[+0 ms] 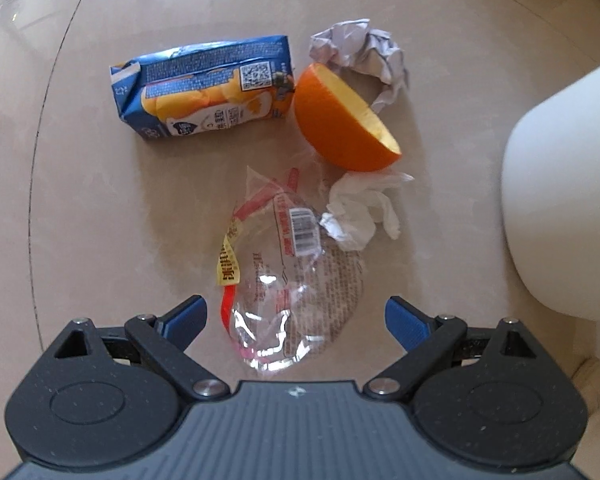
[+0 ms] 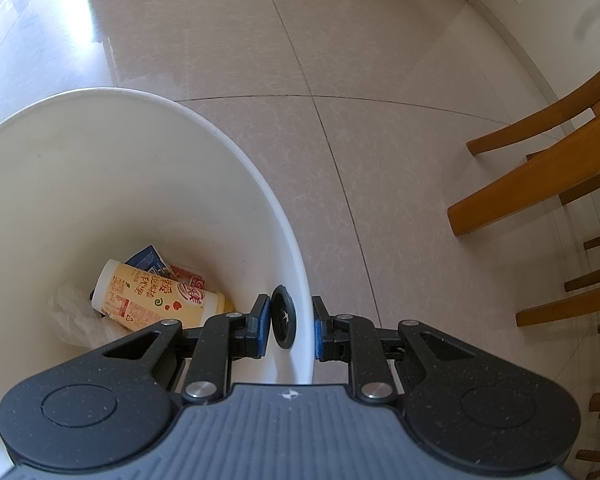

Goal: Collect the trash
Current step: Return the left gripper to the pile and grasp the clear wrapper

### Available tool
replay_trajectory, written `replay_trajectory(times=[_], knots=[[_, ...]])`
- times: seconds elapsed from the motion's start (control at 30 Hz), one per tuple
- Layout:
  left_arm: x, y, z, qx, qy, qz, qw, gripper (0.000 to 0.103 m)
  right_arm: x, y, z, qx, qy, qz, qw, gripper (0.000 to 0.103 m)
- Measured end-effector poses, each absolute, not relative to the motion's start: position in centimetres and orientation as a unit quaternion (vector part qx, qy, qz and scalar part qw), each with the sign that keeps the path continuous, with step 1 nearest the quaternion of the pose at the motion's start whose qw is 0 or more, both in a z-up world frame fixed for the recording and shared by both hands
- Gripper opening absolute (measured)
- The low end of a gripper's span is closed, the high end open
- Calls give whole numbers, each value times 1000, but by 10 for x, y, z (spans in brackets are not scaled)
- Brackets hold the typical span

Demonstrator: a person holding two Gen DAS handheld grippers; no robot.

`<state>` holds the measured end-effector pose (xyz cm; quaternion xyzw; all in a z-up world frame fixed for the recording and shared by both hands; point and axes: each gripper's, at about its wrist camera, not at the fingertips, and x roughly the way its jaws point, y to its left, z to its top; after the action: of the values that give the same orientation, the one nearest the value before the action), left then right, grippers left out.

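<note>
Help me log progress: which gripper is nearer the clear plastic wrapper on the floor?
Left. The left gripper hangs open right above the clear plastic wrapper. The right gripper is clamped on the white bin's rim, with no wrapper in its view.

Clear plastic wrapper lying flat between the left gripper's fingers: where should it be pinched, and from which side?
Come straight down on the clear plastic wrapper with the open left gripper and probably pinch its crinkled, raised near end; elsewhere it lies flat on the floor.
</note>
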<state>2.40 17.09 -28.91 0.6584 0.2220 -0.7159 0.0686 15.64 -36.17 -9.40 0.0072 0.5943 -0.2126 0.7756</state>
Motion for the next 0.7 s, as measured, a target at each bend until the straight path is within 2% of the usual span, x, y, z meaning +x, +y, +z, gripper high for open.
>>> replay_trajectory(times=[0.3, 0.53, 0.7], knots=[[18, 167, -307, 658, 231, -712, 85, 94, 156, -361, -94, 7, 594, -212, 776, 24], [23, 168, -310, 655, 220, -718, 88, 85, 156, -362, -94, 8, 594, -213, 776, 24], [25, 166, -309, 652, 220, -720, 91, 74, 157, -362, -94, 8, 594, -213, 776, 24]])
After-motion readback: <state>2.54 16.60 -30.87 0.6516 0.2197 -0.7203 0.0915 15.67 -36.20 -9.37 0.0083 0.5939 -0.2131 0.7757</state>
